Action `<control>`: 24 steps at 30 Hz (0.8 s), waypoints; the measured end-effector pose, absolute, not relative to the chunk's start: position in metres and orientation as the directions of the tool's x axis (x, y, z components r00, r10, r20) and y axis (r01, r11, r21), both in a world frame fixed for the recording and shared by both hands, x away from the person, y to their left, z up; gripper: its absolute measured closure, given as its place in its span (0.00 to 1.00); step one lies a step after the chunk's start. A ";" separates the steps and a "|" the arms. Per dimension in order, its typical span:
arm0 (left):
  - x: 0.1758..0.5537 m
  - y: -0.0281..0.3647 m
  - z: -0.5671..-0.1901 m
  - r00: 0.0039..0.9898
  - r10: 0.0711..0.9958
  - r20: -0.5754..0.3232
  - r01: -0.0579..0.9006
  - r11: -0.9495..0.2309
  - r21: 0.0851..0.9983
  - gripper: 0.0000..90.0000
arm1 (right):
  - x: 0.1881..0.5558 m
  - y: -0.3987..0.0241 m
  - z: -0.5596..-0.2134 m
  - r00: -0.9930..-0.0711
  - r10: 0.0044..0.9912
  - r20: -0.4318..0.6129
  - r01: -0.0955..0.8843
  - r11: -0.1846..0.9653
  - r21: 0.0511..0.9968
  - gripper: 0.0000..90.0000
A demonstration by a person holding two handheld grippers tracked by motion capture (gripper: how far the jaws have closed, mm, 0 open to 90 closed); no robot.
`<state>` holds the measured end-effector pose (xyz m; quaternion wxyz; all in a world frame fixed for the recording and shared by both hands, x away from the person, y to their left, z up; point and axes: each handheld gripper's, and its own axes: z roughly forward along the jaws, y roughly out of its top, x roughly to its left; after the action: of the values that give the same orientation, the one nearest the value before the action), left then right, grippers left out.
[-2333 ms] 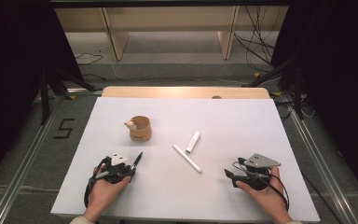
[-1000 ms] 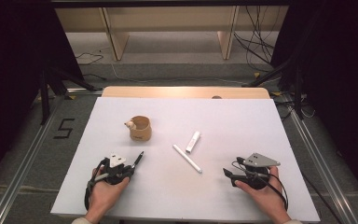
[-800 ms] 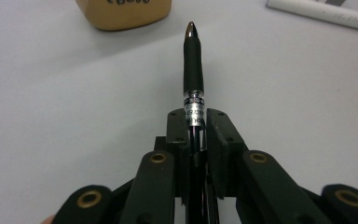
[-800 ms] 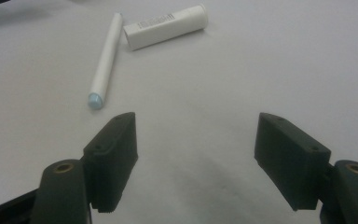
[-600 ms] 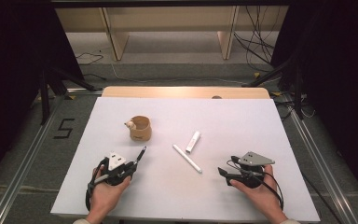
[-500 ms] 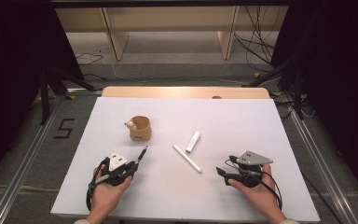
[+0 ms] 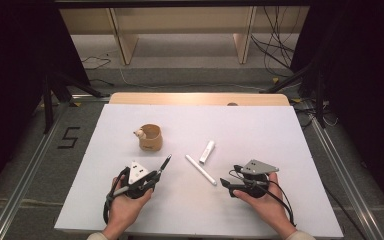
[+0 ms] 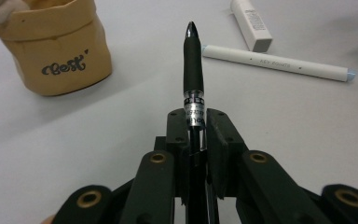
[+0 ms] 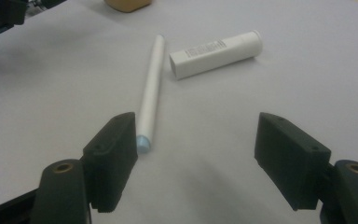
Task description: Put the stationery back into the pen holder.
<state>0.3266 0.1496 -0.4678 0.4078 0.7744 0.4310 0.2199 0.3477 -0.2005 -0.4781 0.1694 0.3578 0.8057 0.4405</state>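
My left gripper is shut on a black pen, which sticks out forward past the jaws toward a tan fabric pouch marked "Best". A long white pen lies mid-table, with a short white tube just beyond it. My right gripper stands open just above the table, its jaws pointing left. The white pen's near end lies by the left jaw in the right gripper view. Nothing is between the jaws.
The white table top sits over a wooden board at the far edge. A small pale figure hangs on the pouch's rim. Cables and shelf legs stand on the floor beyond.
The right gripper has slid left toward the white pen's near end. The left gripper, still holding the black pen, has moved a little to the right and forward.
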 end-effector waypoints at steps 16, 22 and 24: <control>0.326 0.135 -0.465 0.569 0.822 -0.008 0.459 -0.309 0.833 0.89 | 0.362 -0.166 -0.478 -0.728 0.679 0.095 0.432 0.346 0.833 0.34; 0.326 0.128 -0.466 0.586 0.811 -0.004 0.453 -0.323 0.831 0.89 | 0.367 -0.154 -0.478 -0.736 0.665 0.125 0.441 0.332 0.834 0.34; 0.326 0.126 -0.466 0.588 0.809 -0.008 0.453 -0.322 0.831 0.89 | 0.368 -0.151 -0.478 -0.740 0.660 0.126 0.440 0.333 0.834 0.34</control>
<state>0.3260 0.1264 -0.4664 0.4215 0.7851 0.4019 0.2109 0.3684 -0.1507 -0.4782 0.1182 0.3404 0.8078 0.4664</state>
